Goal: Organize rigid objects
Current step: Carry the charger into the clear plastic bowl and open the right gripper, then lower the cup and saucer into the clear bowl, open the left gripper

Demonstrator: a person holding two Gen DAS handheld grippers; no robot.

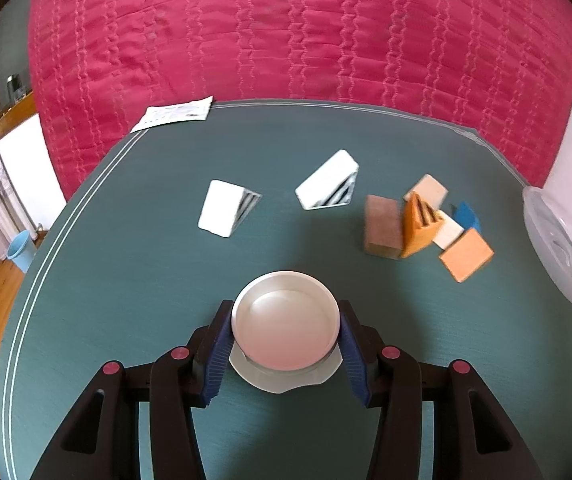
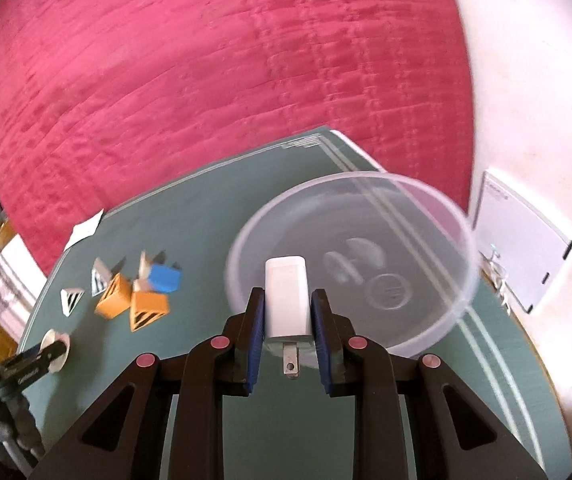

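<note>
While its blue ribbed pads press both sides of a small round silver metal tin (image 1: 286, 320), the left gripper (image 1: 286, 338) holds that tin clamped above a white round lid-like piece (image 1: 286, 380) lying on the green table mat (image 1: 126, 300). Ahead of it, toward the mat's far edge, lie two white triangular wedge blocks (image 1: 226, 208) with striped faces, apart from each other. To their right sits a touching cluster: a brown rectangular block (image 1: 382, 226), an orange wedge (image 1: 418, 226), a flat orange square (image 1: 466, 254), two cream pieces and a blue one (image 1: 468, 216). A folded printed paper (image 1: 178, 114) rests at the far left corner.

The right gripper (image 2: 288, 312) is closed on a white rectangular plug-in charger (image 2: 288, 296), metal prongs pointing back toward the camera. Directly beyond stands a clear round plastic bowl (image 2: 438, 320), near the mat's right edge. A quilted pink bedspread (image 2: 206, 80) fills the background.
</note>
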